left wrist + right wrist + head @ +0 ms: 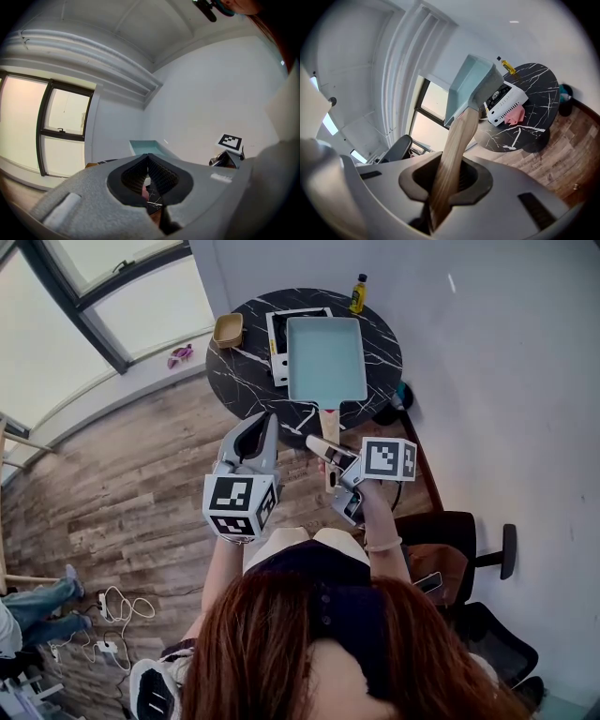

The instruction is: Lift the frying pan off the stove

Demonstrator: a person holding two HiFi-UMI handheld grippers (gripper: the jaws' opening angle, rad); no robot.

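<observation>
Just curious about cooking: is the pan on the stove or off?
Off: the right gripper holds the frying pan by its handle, clear of the stove, whose top shows bare.

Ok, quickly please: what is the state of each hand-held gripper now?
Left hand-held gripper: closed, empty.
Right hand-held gripper: closed on the wooden handle of the frying pan.

This is a plain office-like room with a makeshift cooking corner. A small round marble-patterned tabletop point(244, 390) carries a portable stove point(278, 345) and an oil bottle point(358, 293), with a frying pan point(325, 360) over the stove. Around it are a wood-plank floor point(122, 484), tall windows point(122, 306), bare white walls point(506, 352), a black office chair point(464, 526) and loose cables point(117, 610).
</observation>
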